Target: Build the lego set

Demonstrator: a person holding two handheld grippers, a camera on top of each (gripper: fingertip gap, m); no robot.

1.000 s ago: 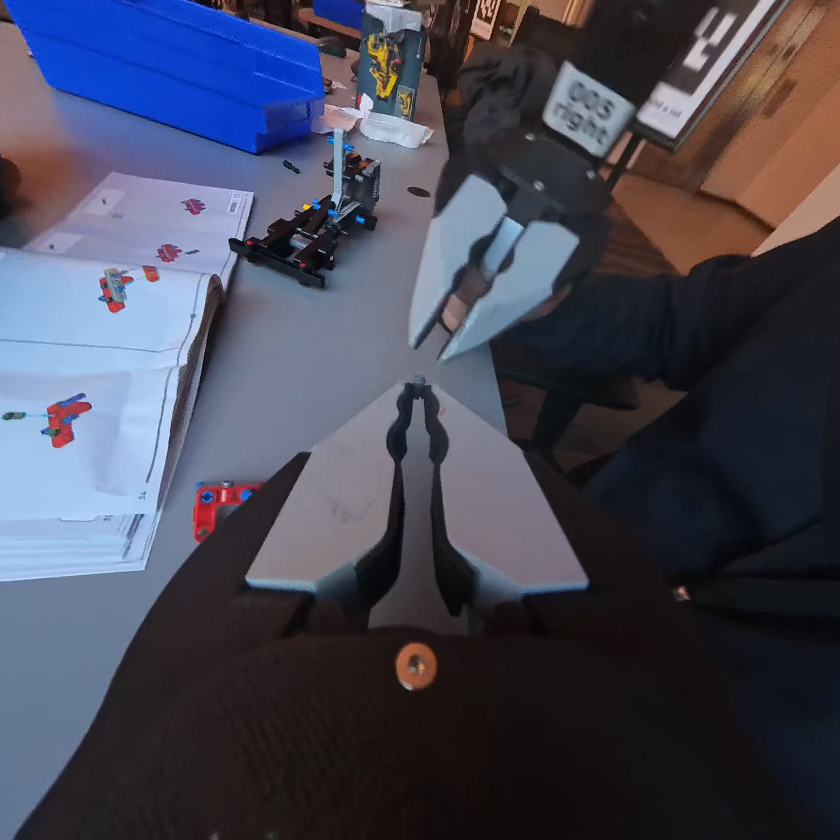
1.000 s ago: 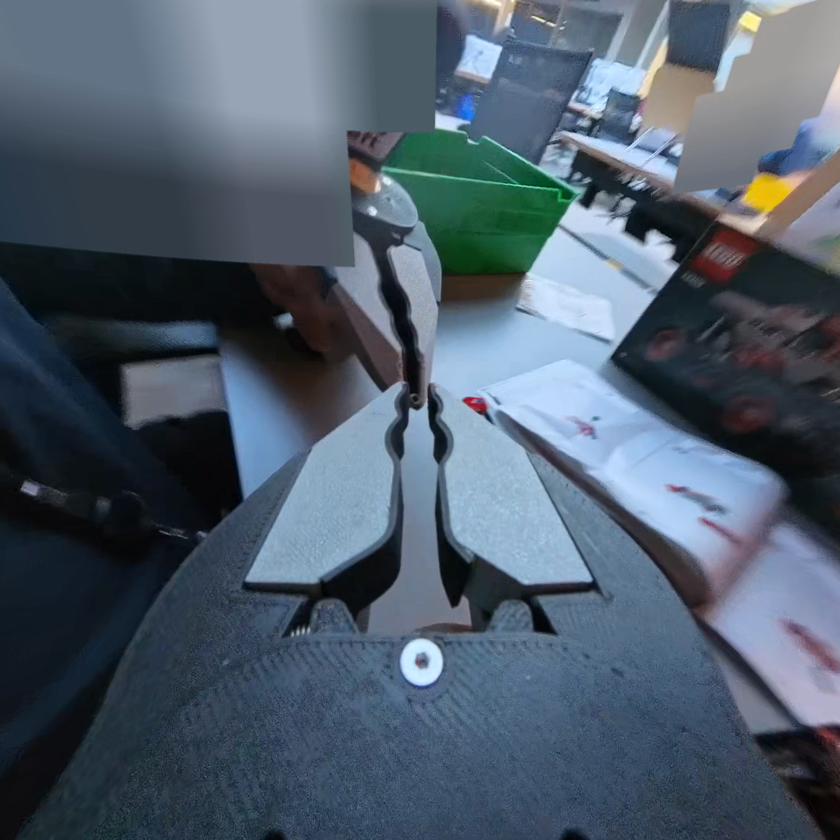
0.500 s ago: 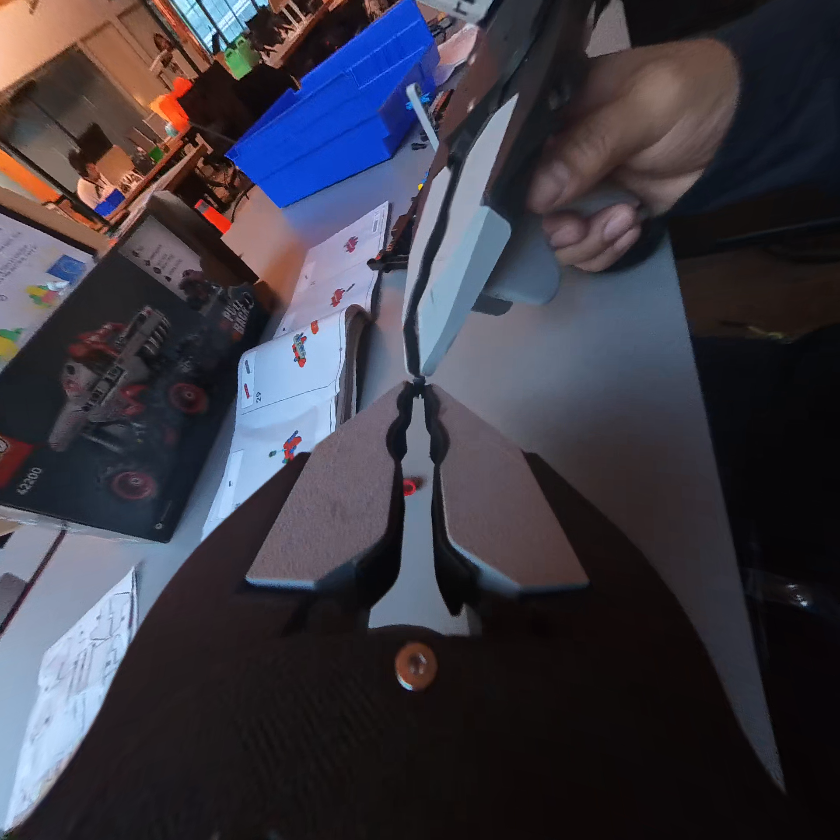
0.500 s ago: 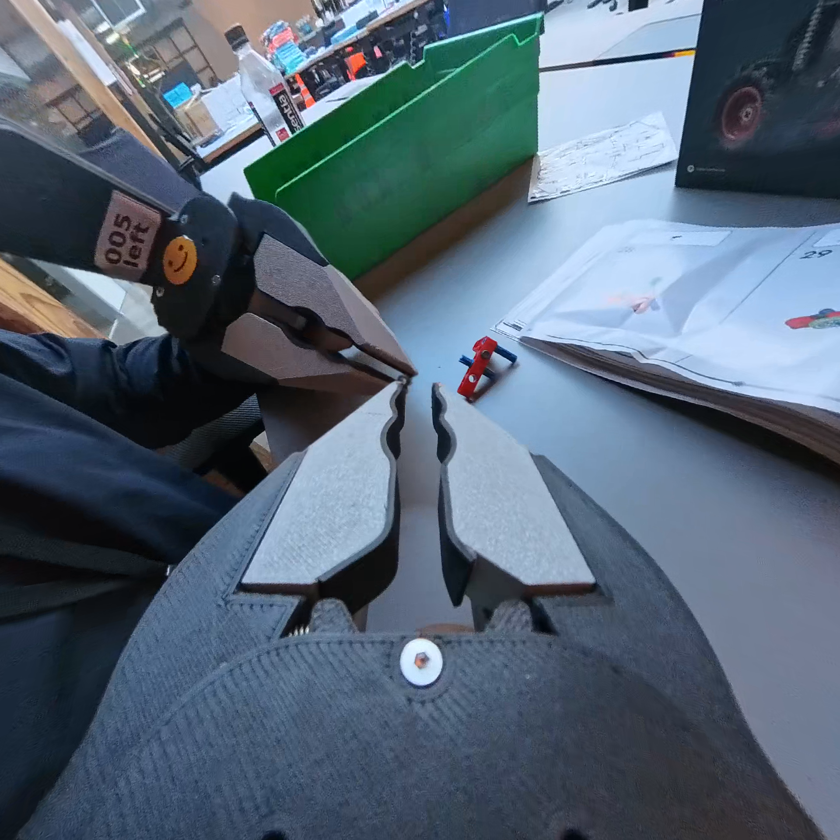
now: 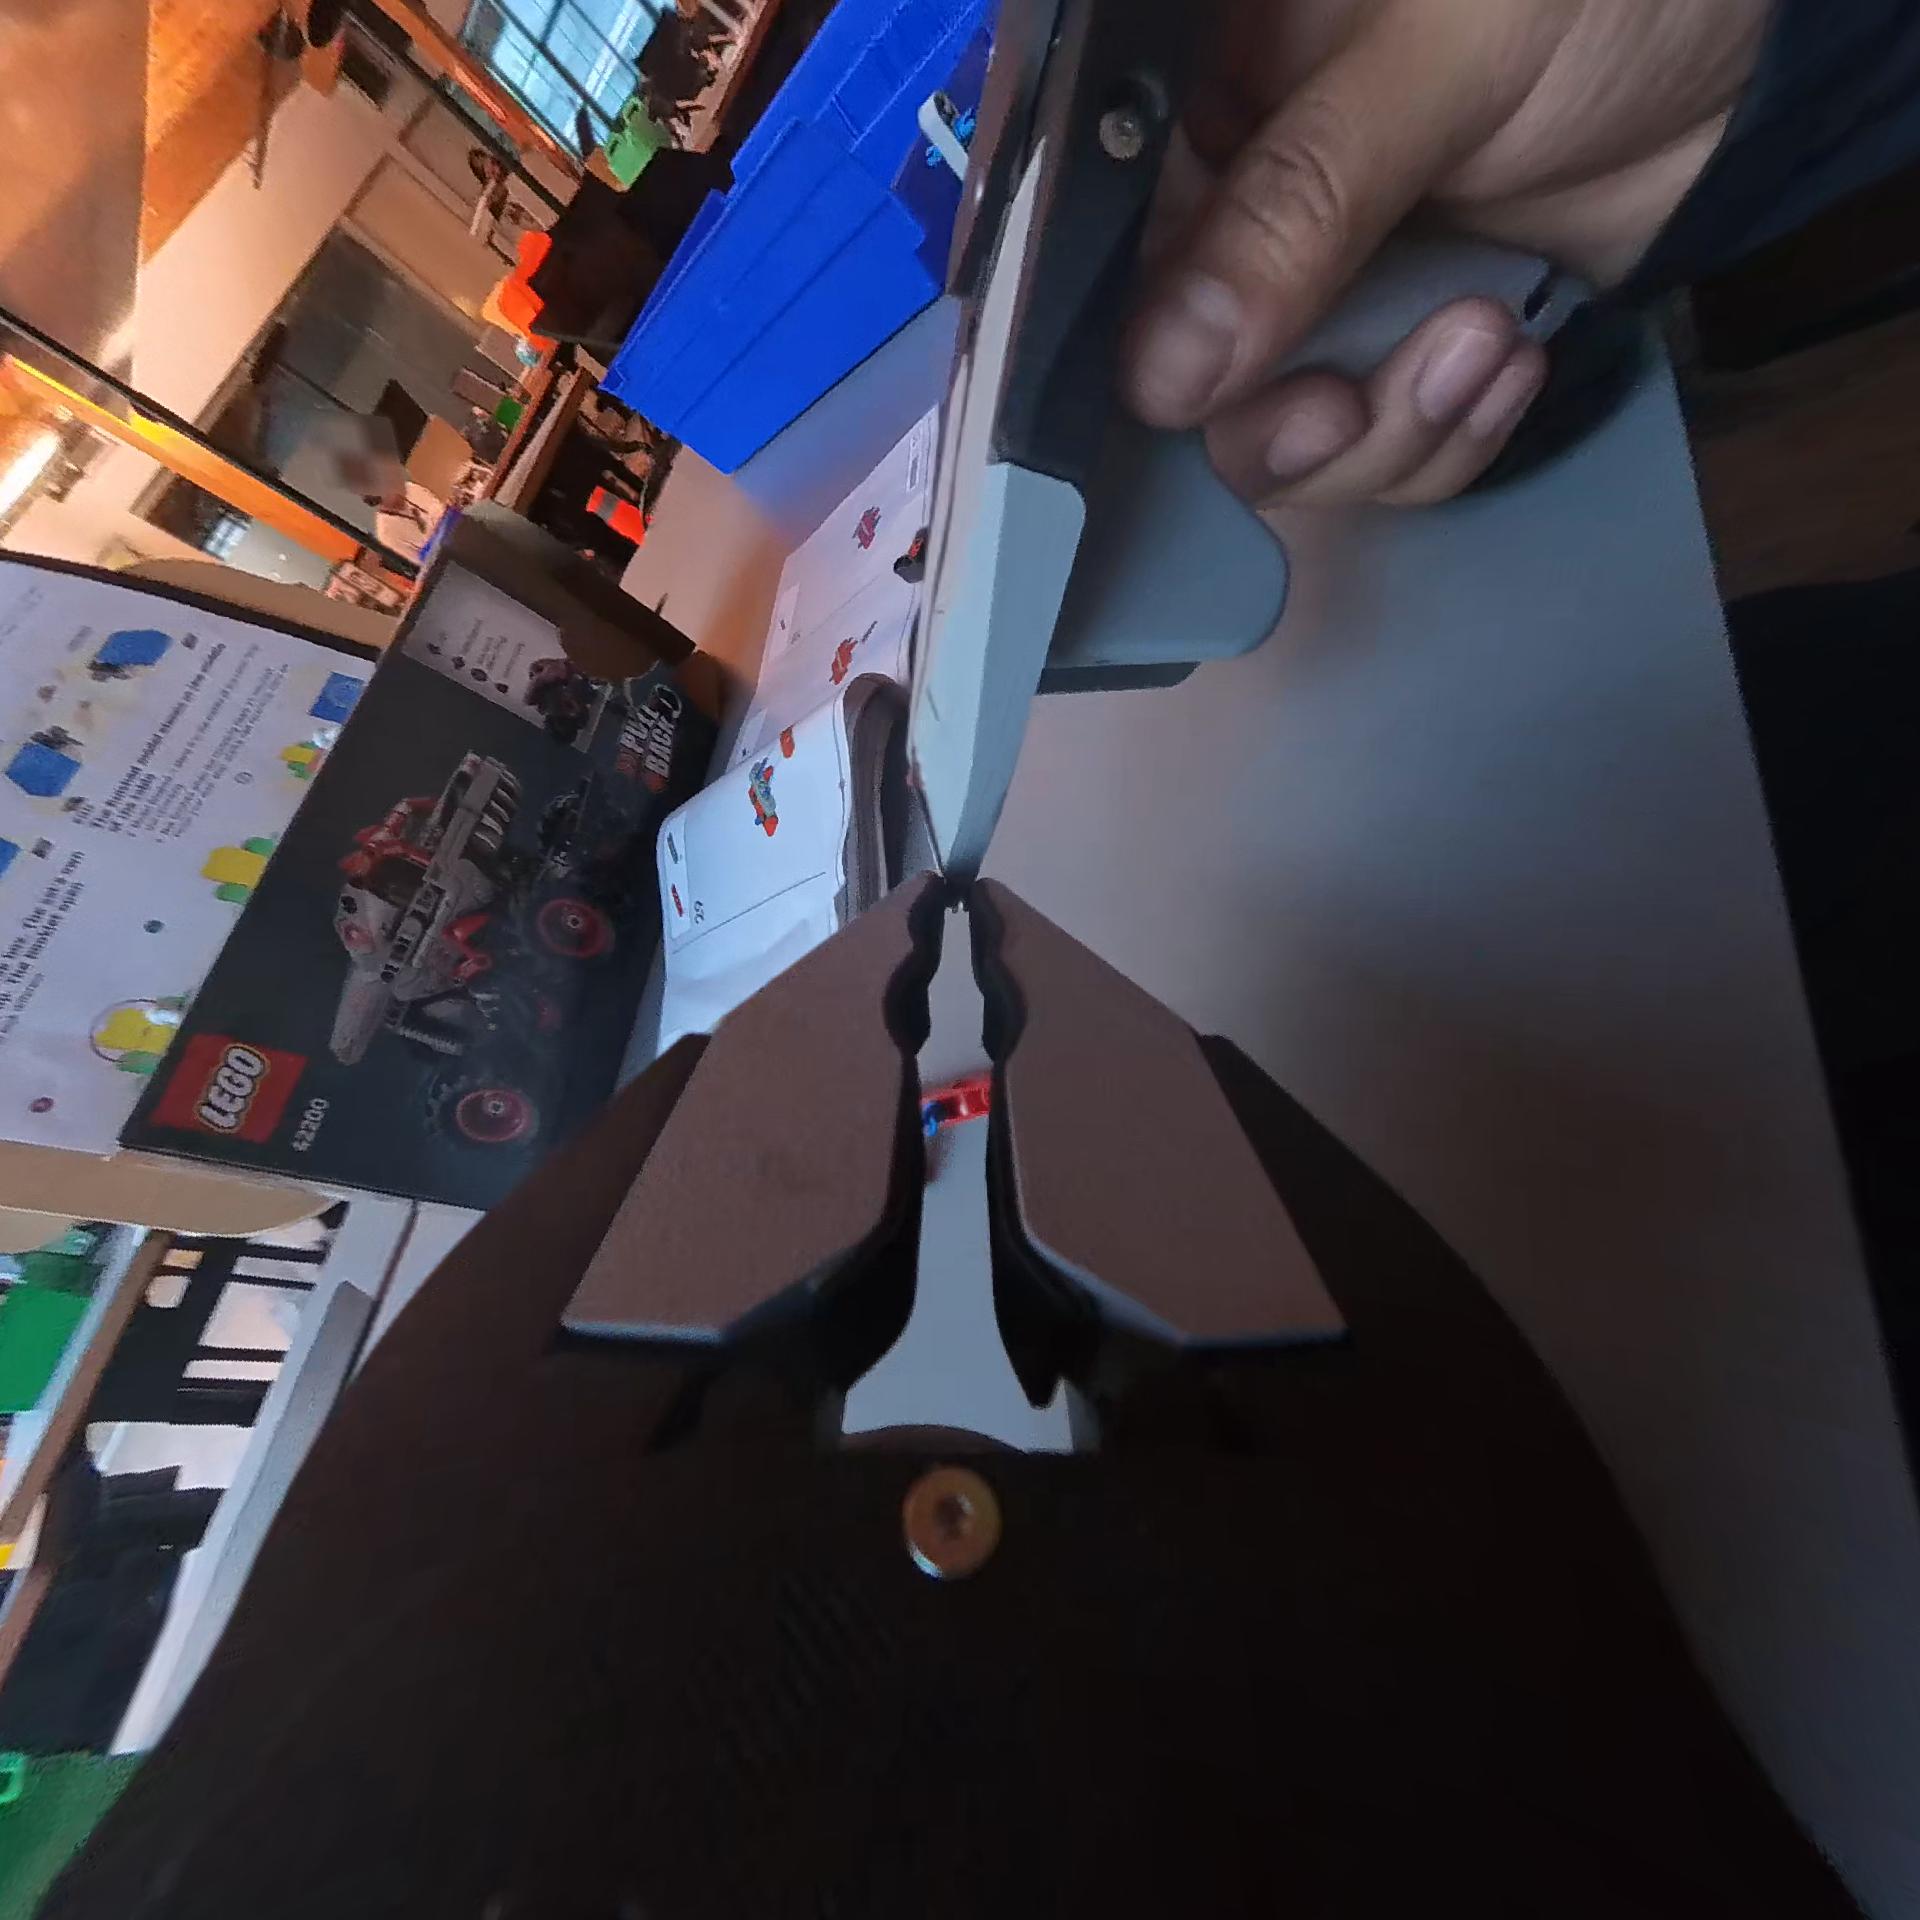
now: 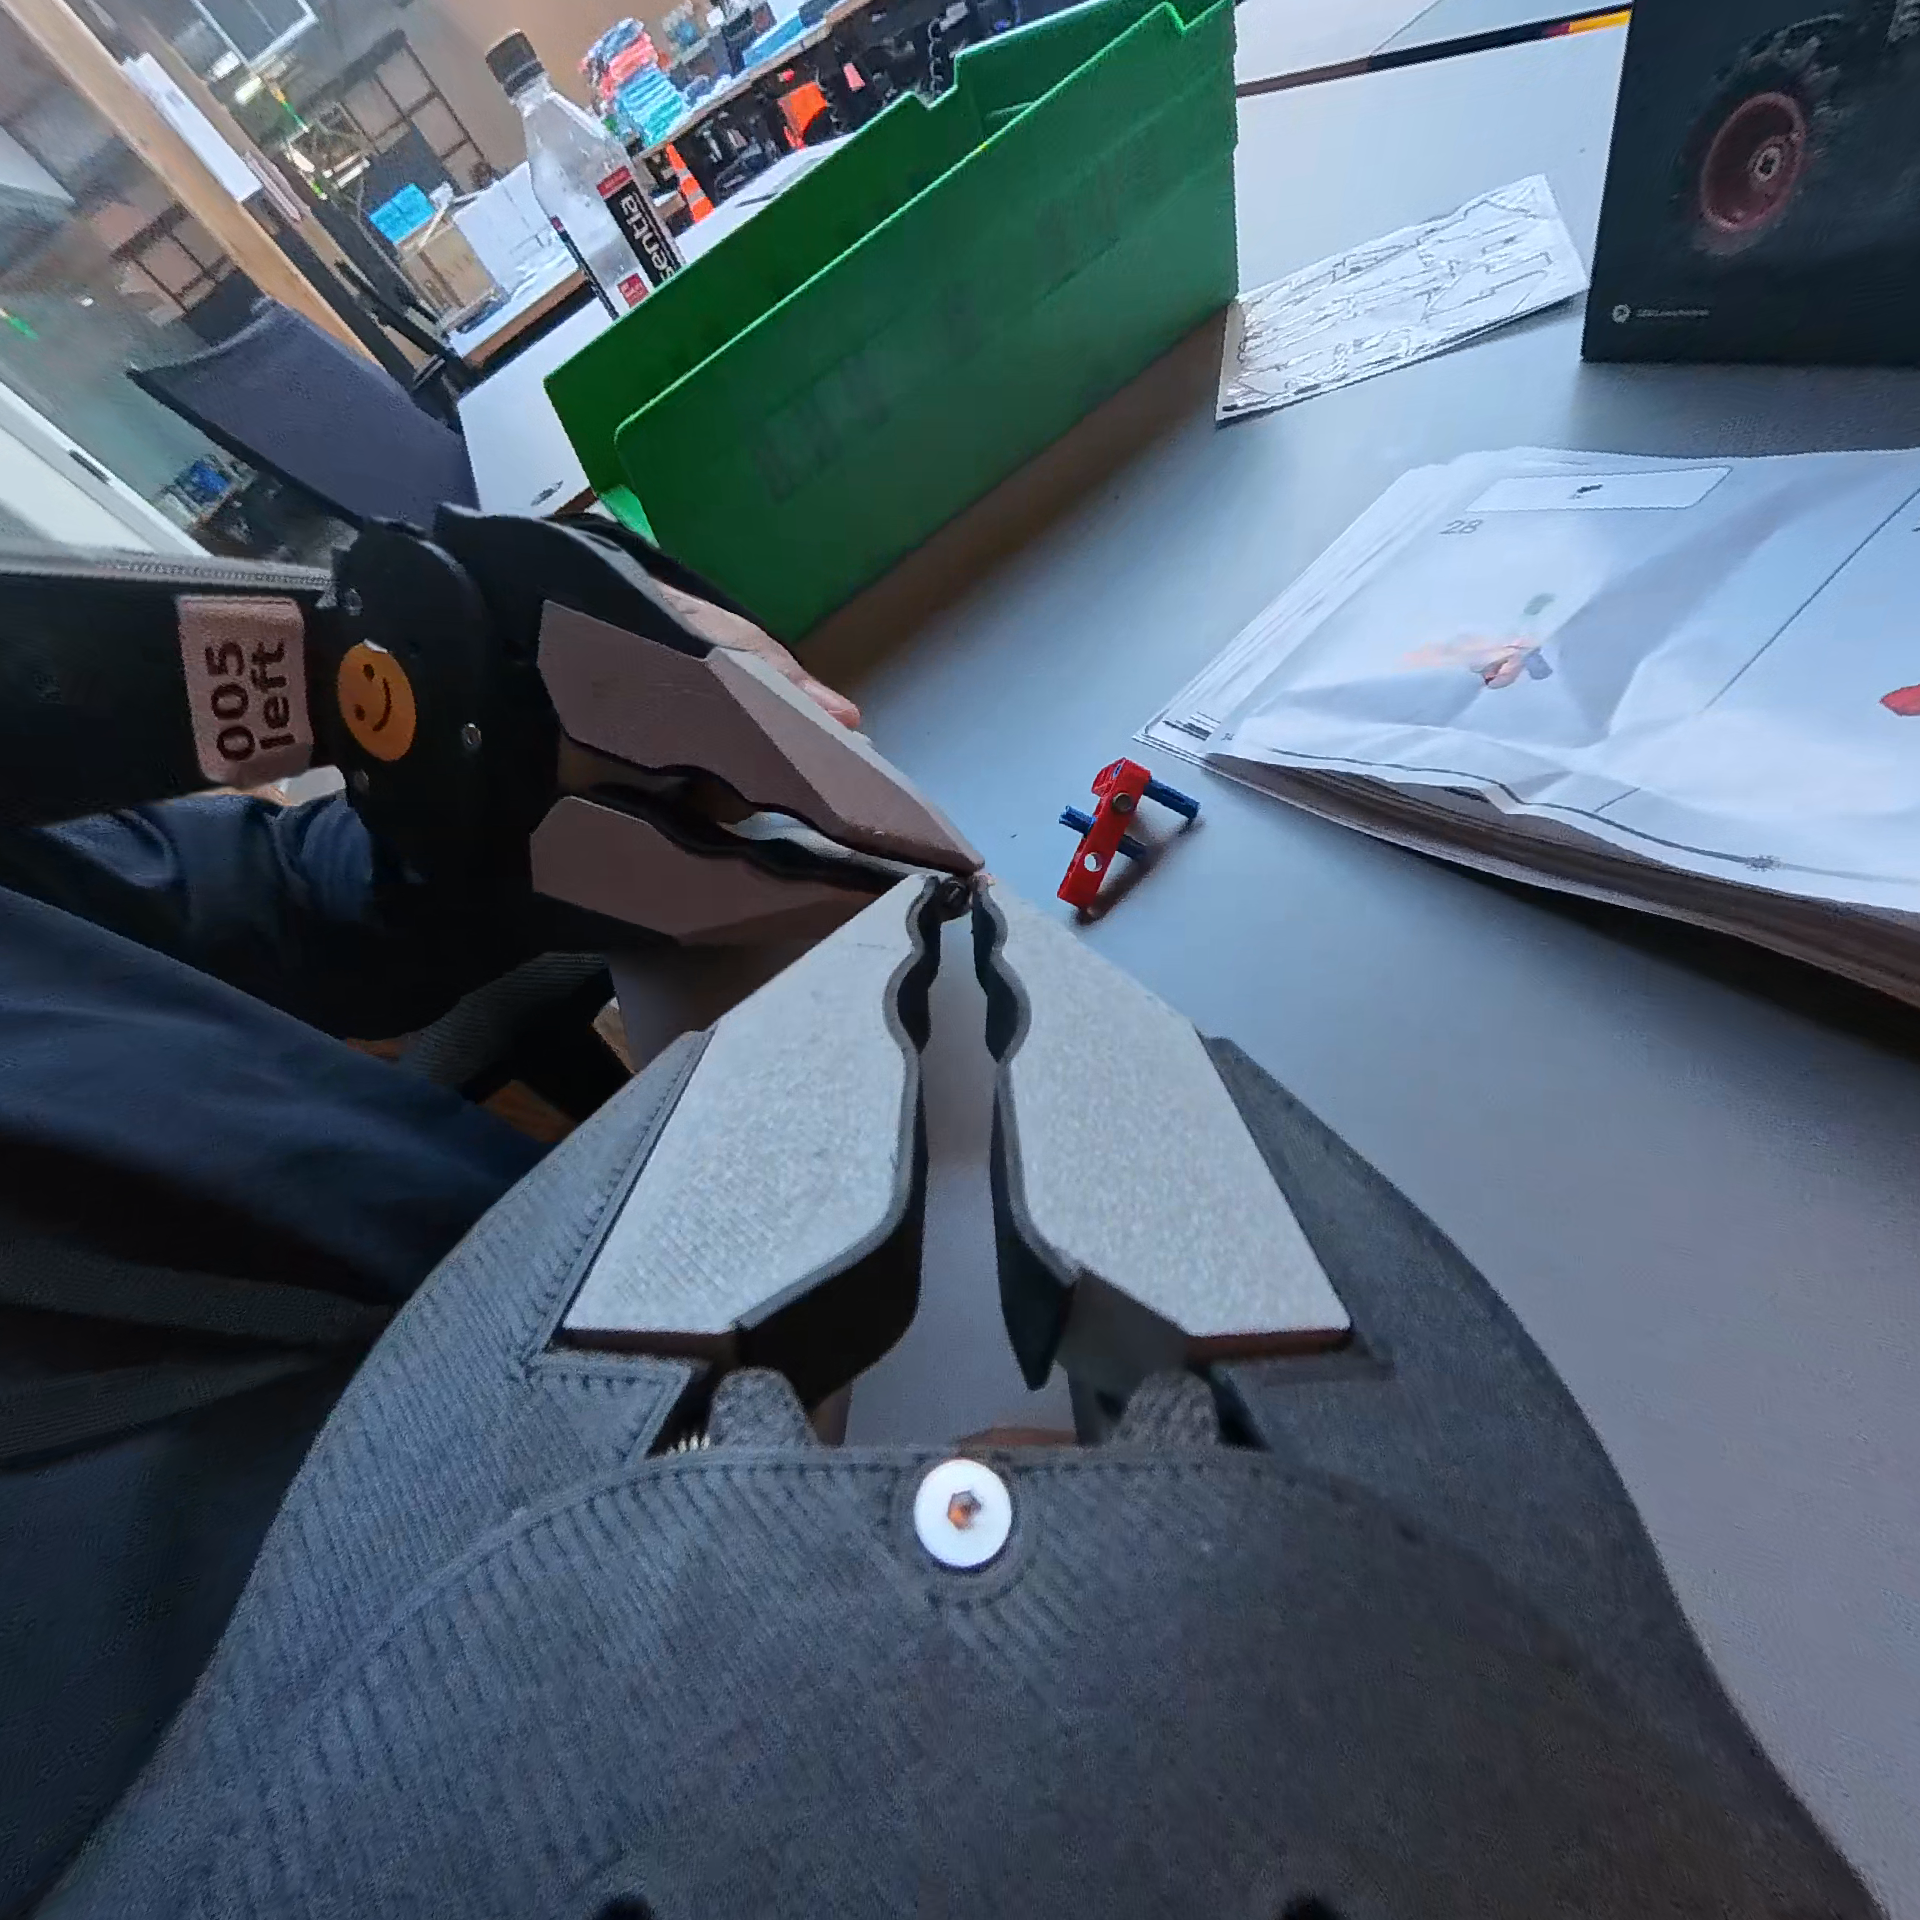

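Observation:
My left gripper [image 5: 951,906] is shut on a small dark pin [image 5: 952,902] at its very tips. My right gripper [image 6: 949,896] meets it tip to tip, and its jaws stand narrow around the same pin [image 6: 948,894]. In the right wrist view the left gripper [image 6: 961,868] comes in from the left. In the left wrist view the right gripper [image 5: 956,847] comes down from above, held by a hand [image 5: 1351,260]. A small red piece with blue pins [image 6: 1107,831] lies on the grey table [image 6: 1455,1143] just beyond the tips; it also shows between my left fingers [image 5: 956,1107].
An open instruction booklet [image 6: 1610,675] lies right of the red piece. The black set box [image 5: 416,914] stands behind it, with a paper sheet [image 6: 1392,291] beside it. A green bin [image 6: 914,343] and a water bottle [image 6: 592,197] stand at the back; a blue bin [image 5: 790,281] is far off.
Both grippers swung round and came together tip to tip. The right gripper's jaws have narrowed onto the pin that the left gripper holds.

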